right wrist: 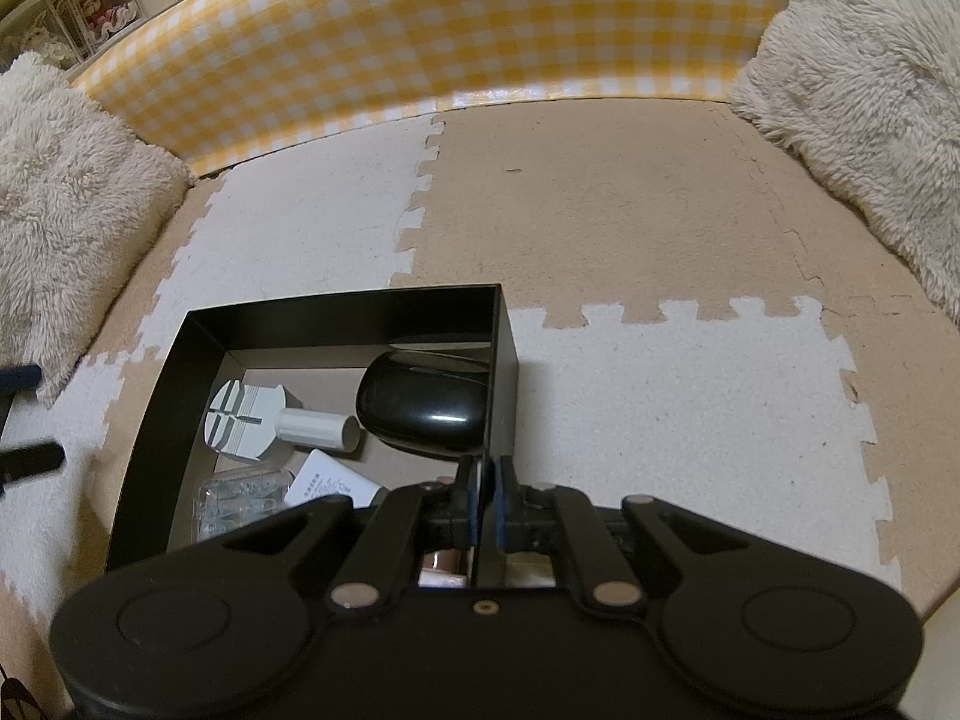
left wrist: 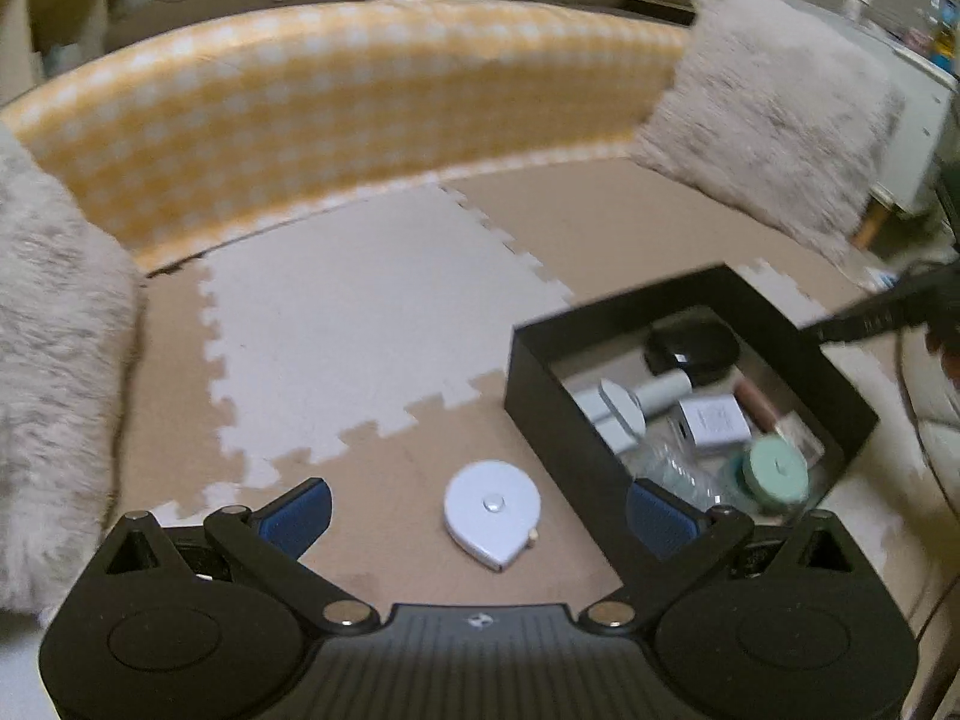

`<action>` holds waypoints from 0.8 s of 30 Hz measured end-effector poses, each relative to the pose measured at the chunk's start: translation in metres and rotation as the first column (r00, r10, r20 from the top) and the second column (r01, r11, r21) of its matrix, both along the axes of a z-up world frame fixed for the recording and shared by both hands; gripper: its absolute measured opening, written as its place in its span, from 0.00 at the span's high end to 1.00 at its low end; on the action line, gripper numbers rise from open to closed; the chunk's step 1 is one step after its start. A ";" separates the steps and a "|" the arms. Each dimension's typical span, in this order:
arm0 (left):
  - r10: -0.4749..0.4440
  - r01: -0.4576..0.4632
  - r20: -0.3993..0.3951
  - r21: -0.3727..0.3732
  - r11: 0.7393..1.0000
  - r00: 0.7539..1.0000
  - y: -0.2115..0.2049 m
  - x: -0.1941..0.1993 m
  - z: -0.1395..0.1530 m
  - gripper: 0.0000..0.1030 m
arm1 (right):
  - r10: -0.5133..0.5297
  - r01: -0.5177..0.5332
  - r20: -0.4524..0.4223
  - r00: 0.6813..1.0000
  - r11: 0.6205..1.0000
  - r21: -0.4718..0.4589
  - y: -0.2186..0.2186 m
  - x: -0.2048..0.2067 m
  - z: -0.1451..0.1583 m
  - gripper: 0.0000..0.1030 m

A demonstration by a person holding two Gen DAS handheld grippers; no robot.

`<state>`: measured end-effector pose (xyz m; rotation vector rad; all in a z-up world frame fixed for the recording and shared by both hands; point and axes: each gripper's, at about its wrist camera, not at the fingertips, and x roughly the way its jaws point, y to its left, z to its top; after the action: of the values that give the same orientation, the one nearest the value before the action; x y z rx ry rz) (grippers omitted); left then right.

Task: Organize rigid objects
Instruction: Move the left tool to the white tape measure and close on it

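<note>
A floor of tan and white foam mats (left wrist: 372,312) runs to a yellow checked bolster (left wrist: 336,114). On the tan mat lies a white tape measure (left wrist: 492,515), between the spread fingers of the left gripper (left wrist: 480,516), untouched, just beside the black box (left wrist: 540,396). The right gripper (right wrist: 486,495) is pinched on the box's wall (right wrist: 503,384). Inside the box lie a black case (right wrist: 420,408) and small items.
</note>
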<state>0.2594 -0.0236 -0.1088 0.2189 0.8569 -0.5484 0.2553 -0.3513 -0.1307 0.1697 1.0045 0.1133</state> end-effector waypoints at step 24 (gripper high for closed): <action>-0.115 0.115 0.001 0.046 0.992 0.993 -0.013 0.017 -0.067 0.43 | 0.003 -0.003 0.000 1.000 1.000 -0.002 0.000 -0.001 0.000 0.94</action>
<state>0.2766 -0.0368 -0.1760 0.3130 0.8577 -0.6363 0.2546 -0.3514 -0.1302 0.1656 1.0049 0.1153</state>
